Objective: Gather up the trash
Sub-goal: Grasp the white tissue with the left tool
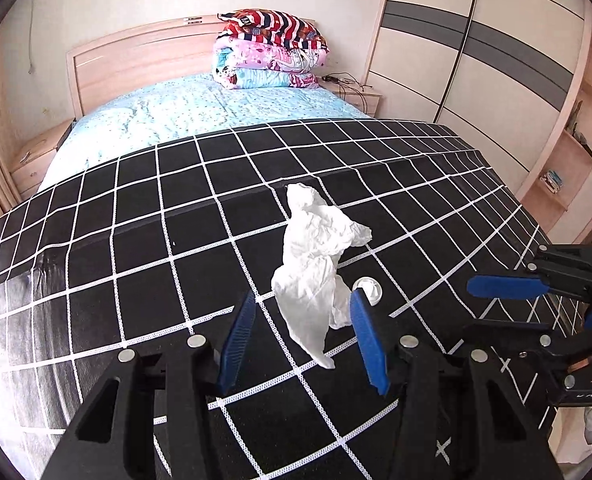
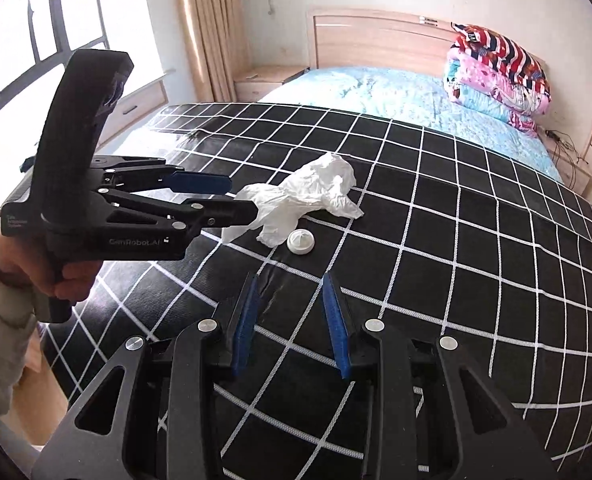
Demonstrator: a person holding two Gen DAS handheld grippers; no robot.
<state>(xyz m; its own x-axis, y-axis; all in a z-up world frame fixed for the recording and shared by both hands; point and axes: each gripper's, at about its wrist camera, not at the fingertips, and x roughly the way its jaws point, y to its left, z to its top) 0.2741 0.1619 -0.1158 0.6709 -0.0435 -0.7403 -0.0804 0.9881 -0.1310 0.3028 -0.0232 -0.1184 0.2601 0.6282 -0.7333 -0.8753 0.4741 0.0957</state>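
Observation:
A crumpled white tissue (image 1: 316,256) lies on the black grid-patterned cover (image 1: 136,240) of the bed. A small white round cap (image 1: 370,289) sits just right of it. My left gripper (image 1: 302,304) is open, its blue pads on either side of the tissue's near end. In the right wrist view the left gripper (image 2: 240,196) reaches the tissue (image 2: 308,196) from the left, and the cap (image 2: 301,241) lies in front of the tissue. My right gripper (image 2: 292,292) is open and empty, a short way before the cap. It also shows in the left wrist view (image 1: 496,308).
Folded quilts (image 1: 272,52) are stacked at the head of the bed on a light blue sheet (image 1: 200,108). A wardrobe (image 1: 476,60) and shelves (image 1: 568,152) stand right. A nightstand (image 1: 36,160) and curtains (image 2: 208,28) are by the window side.

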